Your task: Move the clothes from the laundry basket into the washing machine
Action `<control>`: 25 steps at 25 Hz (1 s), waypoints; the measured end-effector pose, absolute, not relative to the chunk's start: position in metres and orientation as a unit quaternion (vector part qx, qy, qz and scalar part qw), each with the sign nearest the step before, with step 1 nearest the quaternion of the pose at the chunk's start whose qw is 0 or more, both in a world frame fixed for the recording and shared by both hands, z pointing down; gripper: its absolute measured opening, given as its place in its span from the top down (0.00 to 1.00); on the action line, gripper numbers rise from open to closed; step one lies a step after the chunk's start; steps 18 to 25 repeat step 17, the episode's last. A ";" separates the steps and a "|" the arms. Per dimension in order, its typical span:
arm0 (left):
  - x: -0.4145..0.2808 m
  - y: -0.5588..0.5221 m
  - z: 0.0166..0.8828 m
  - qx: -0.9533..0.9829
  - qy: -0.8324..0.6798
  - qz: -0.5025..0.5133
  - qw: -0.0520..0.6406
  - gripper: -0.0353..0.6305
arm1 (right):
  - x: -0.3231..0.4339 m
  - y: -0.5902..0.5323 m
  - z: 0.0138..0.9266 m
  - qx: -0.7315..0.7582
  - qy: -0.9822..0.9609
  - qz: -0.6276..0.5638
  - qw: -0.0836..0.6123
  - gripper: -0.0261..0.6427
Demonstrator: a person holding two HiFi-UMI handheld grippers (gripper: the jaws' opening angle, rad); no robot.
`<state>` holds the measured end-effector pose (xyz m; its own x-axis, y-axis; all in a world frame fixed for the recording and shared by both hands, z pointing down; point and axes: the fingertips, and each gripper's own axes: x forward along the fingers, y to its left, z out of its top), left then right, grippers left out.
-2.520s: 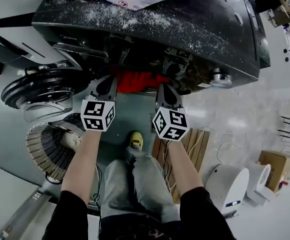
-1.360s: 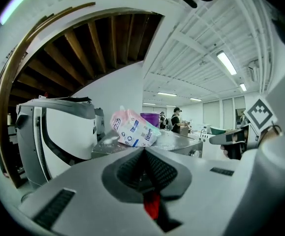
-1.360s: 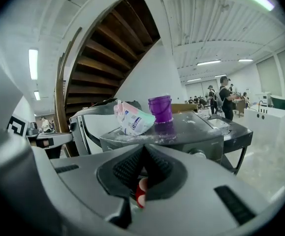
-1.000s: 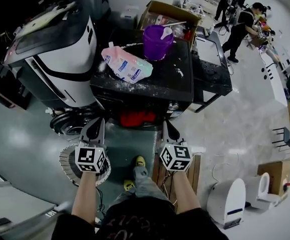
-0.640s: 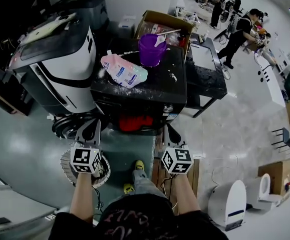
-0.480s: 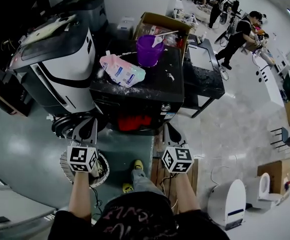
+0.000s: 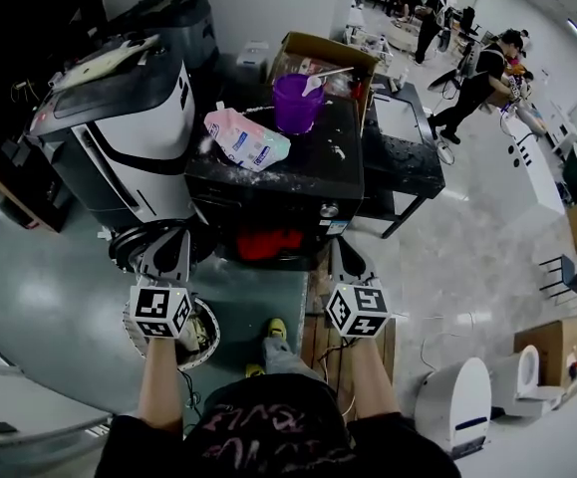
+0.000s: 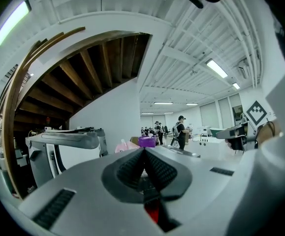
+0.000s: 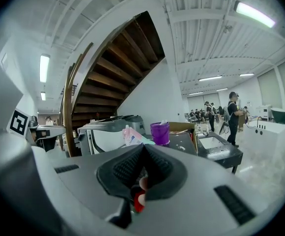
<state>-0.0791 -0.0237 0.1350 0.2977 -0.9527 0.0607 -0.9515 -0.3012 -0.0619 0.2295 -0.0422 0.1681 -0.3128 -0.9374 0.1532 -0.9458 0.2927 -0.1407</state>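
The red clothes lie inside the drum opening, at the front face of the washing machine, just under its top edge. They look like one soft crumpled heap of bright red. How many pieces there are cannot be told.

The door hangs open at the left front corner of the machine, so the opening stays free for loading. The laundry basket stands on the floor just in front of this door, near enough for short moves. The left cube hides part of it, and whether something is left inside cannot be told.

The left hand-held gripper has its jaws closed together and holds nothing. The right hand-held gripper is closed and empty as well. Both are held level before the machine, one on each side of the opening. I judge that the clothes are already in and the hands are free.

On the top of the machine, a pouch lies near the left edge and a purple cup stands near the back edge, with white powder around them.
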 end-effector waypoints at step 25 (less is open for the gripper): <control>-0.081 -0.005 0.113 -0.802 0.596 -0.028 0.024 0.93 | 0.243 -0.027 0.144 0.593 -0.801 0.083 0.002 0.95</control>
